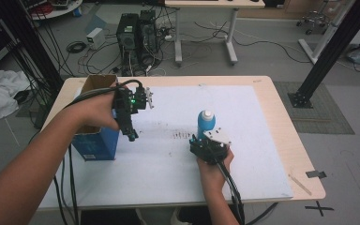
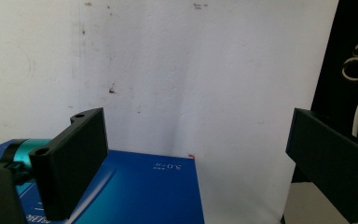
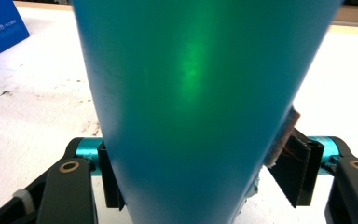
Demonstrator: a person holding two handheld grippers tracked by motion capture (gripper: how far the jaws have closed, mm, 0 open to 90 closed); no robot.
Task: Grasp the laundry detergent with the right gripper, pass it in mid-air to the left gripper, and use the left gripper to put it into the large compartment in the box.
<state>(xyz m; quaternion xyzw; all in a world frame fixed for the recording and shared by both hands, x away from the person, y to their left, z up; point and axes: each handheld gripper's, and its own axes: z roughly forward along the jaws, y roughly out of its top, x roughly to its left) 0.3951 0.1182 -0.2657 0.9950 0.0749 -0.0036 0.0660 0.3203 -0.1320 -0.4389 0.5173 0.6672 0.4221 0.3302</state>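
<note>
A smooth blue bottle [image 1: 206, 124] with a rounded white cap stands upright near the middle of the desk [image 1: 267, 140], on its scuffed white mat. The right gripper [image 1: 202, 139] has its jaws clamped against the glossy, tapering body. Off to the side, the left gripper [image 1: 132, 136] hangs over a blue cardboard box [image 1: 95, 143], jaws wide and empty.
</note>
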